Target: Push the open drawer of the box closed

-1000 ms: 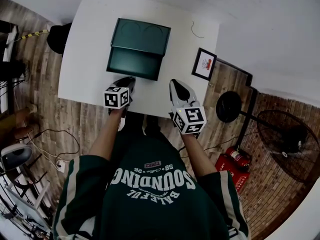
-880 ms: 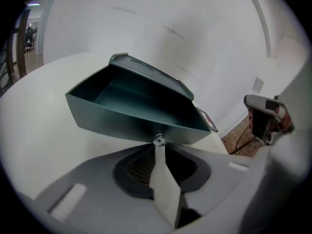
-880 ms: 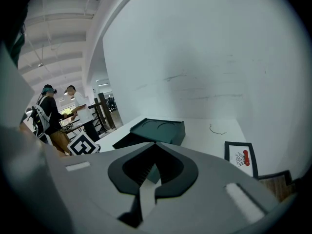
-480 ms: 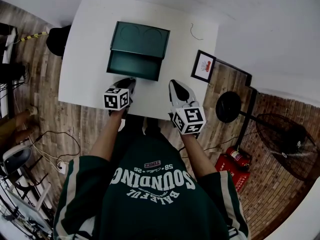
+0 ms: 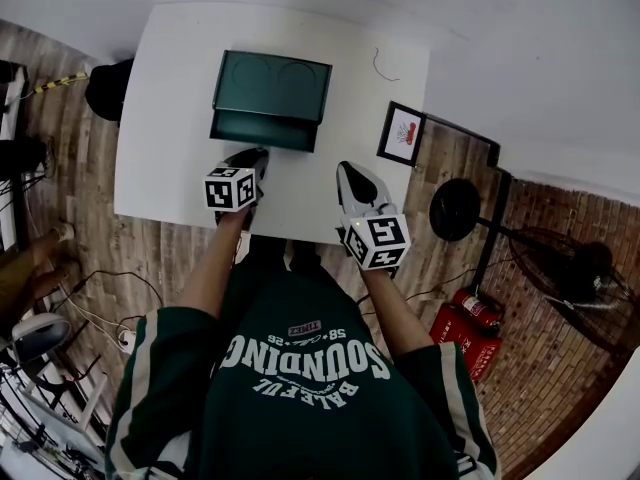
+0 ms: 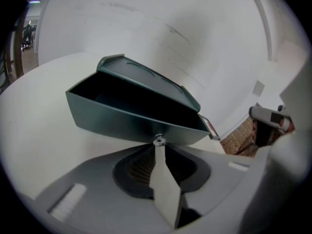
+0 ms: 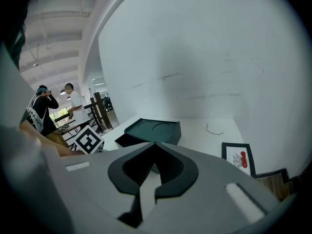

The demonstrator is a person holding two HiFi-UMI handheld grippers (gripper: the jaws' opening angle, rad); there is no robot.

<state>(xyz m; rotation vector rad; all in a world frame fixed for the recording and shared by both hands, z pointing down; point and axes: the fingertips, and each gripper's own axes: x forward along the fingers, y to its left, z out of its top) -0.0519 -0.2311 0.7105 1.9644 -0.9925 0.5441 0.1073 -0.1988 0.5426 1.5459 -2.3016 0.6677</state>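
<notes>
Jaws closed and empty, the left gripper (image 5: 260, 152) pressed its tip to the drawer (image 5: 262, 133), which had slid further into the green box (image 5: 272, 88) mid-table (image 5: 170, 118). It was part open, so pushing remained. The right gripper (image 5: 345, 166), closed, waited alongside.

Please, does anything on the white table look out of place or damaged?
Only the drawer of the dark green box stands out: it is pulled partly open at the front. Nothing looks spilled or damaged.
</notes>
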